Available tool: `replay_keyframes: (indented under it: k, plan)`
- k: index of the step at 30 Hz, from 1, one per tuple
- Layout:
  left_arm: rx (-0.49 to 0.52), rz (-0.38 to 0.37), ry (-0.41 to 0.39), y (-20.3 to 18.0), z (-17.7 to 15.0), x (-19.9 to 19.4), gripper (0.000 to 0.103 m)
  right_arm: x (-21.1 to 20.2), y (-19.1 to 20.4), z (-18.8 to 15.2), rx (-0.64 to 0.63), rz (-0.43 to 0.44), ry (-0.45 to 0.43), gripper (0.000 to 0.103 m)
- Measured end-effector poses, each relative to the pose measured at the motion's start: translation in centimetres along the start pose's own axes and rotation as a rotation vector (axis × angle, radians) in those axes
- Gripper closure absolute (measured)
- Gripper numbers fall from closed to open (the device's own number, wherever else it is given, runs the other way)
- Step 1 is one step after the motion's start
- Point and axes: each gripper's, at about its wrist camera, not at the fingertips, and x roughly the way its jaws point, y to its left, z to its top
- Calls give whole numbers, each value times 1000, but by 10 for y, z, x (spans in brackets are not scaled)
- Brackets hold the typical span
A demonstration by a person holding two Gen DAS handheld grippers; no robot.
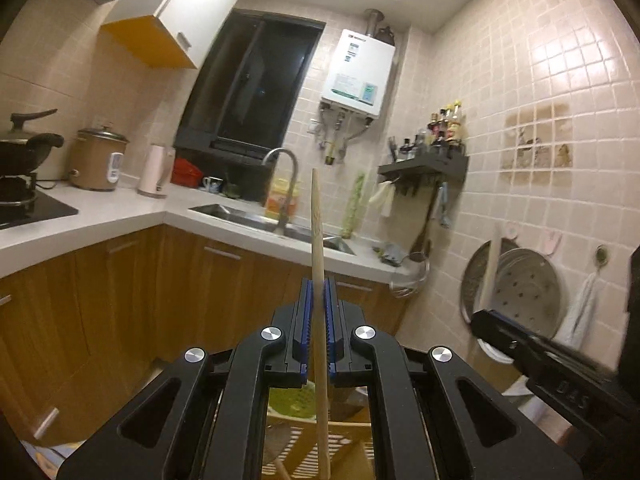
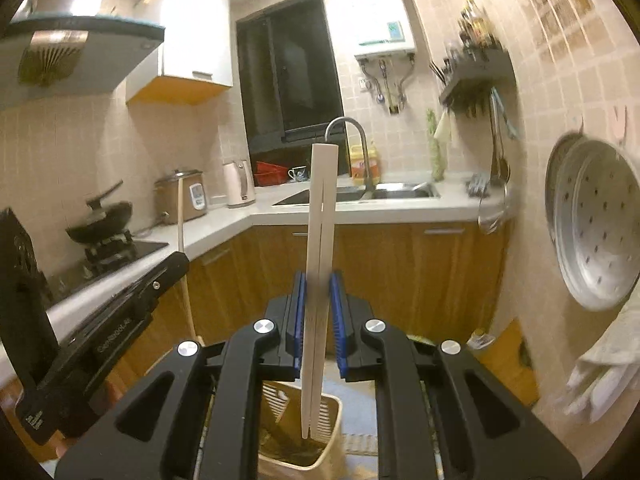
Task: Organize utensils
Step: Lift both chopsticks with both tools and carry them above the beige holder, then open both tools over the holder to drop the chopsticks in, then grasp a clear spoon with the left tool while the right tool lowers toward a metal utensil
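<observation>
Left gripper (image 1: 318,312) sits closest in the left wrist view, and its blue pads are squeezed shut on one wooden chopstick (image 1: 318,264). That stick stands up tall between the pads and its lower end goes down out of view below the gripper. Under the gripper I can see a wooden rack (image 1: 348,444) and something green, but I cannot tell what the green thing is. Far to the right, the other gripper shows as a dark bar with a pale stick standing up from it. Behind is the kitchen bench (image 1: 120,216), with no loose utensils that I can spot on it.

Right gripper (image 2: 318,316) is closest in the right wrist view. Its pads are closed on a white pair of chopsticks (image 2: 320,216), two sticks side by side. Their lower tips hang just inside the cream basket (image 2: 328,436), near its right wall. I cannot tell if the tips touch the bottom.

So the job looks partly done. I think the white pair is almost put away, and the wooden stick still needs a home. Count: one wooden chopstick, two white ones, one basket, two grippers.
</observation>
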Motion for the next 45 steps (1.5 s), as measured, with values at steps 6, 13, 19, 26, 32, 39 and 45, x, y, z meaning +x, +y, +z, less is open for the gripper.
replay_keyframes:
  k: [6,13,19,26,32,39,45]
  plan:
    - [25,58,14,4,-18,3,99,0,7,-18,-36,-24,-32,92]
    - [53,-4,57,11,-20,-22,85,-16,16,-30,-57,40,26,78]
    - [23,-34,48,31,-4,-72,77,-54,17,-35,-62,79,47,56]
    - [-23,-93,118,49,26,-134,76,-109,32,-25,-84,138,93,56]
    - [-63,-134,239,52,40,-166,76,-138,47,-18,-62,176,180,56]
    - [-98,-174,579,59,-24,-175,76,-140,46,-62,-28,178,421,56]
    - [-152,-165,973,64,-132,-159,75,-139,27,-129,16,153,620,56]
